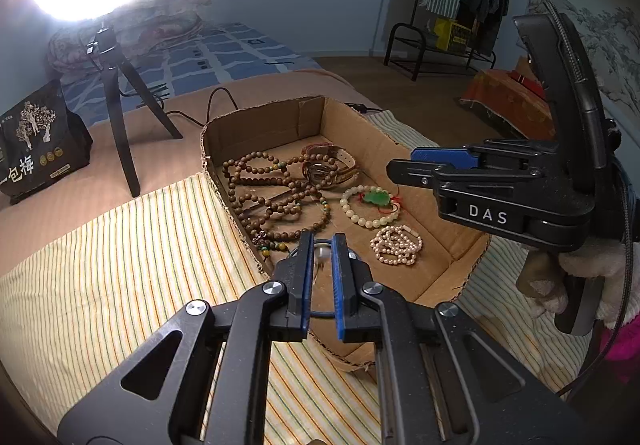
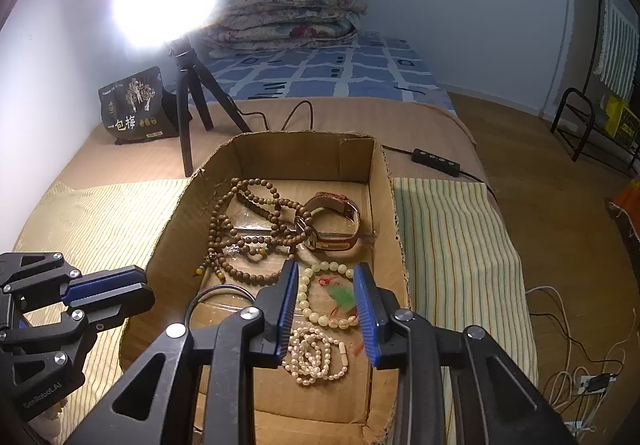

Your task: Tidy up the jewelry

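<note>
An open cardboard box (image 1: 260, 125) (image 2: 304, 157) holds the jewelry: brown wooden bead strands (image 1: 264, 193) (image 2: 240, 233), a watch with a red-brown strap (image 1: 328, 165) (image 2: 336, 221), a pale bead bracelet with a green pendant (image 1: 370, 207) (image 2: 324, 295) and a coiled pearl strand (image 1: 396, 245) (image 2: 314, 359). My left gripper (image 1: 322, 241) hovers over the box's near edge, its fingers a small gap apart around a thin dark ring (image 1: 320, 245) (image 2: 216, 295). My right gripper (image 2: 326, 273) (image 1: 404, 165) is open and empty above the pale bracelet.
The box sits on a striped cloth (image 1: 120, 265) (image 2: 452, 245) on a bed. A ring light on a tripod (image 1: 120, 117) (image 2: 188, 101) and a black snack bag (image 1: 36, 149) (image 2: 136, 105) stand behind. A cable switch (image 2: 436, 161) lies at right.
</note>
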A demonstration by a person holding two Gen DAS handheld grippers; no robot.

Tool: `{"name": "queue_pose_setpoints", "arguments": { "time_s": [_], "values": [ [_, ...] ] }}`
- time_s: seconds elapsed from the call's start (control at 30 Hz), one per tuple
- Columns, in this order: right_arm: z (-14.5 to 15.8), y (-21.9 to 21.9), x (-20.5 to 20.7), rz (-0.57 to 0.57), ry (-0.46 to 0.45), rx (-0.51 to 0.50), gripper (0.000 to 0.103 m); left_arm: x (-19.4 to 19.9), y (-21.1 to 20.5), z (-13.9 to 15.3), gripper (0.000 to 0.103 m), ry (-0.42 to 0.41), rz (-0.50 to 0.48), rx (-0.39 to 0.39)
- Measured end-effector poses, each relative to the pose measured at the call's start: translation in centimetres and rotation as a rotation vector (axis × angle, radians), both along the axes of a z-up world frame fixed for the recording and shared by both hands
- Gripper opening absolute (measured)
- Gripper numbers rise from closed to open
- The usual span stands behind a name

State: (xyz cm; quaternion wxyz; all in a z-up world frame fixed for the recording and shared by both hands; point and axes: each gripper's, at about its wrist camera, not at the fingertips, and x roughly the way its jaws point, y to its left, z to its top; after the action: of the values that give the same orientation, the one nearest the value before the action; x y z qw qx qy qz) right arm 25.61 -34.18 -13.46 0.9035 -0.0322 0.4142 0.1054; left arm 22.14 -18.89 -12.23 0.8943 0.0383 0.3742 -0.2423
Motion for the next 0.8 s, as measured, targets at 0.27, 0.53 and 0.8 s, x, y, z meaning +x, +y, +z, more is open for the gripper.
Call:
{"name": "queue_pose_setpoints", "arguments": {
  "time_s": [0.27, 0.53, 0.8],
  "values": [
    [1.0, 0.1, -0.7, -0.021, -0.039, -0.023, 0.068, -0.6, 0.5, 0.7, 0.044, -0.02, 0.013, 0.002],
    [2.7, 0.3, -1.7, -0.035, -0.073, -0.034, 0.083, -1.6, 1.6, 2.0, 0.044, -0.043, 0.033, 0.004],
    [5.3, 1.2, -3.7, -0.041, -0.112, -0.046, 0.09, -3.2, 3.1, 4.0, 0.045, -0.082, 0.057, 0.0]
  ]
}}
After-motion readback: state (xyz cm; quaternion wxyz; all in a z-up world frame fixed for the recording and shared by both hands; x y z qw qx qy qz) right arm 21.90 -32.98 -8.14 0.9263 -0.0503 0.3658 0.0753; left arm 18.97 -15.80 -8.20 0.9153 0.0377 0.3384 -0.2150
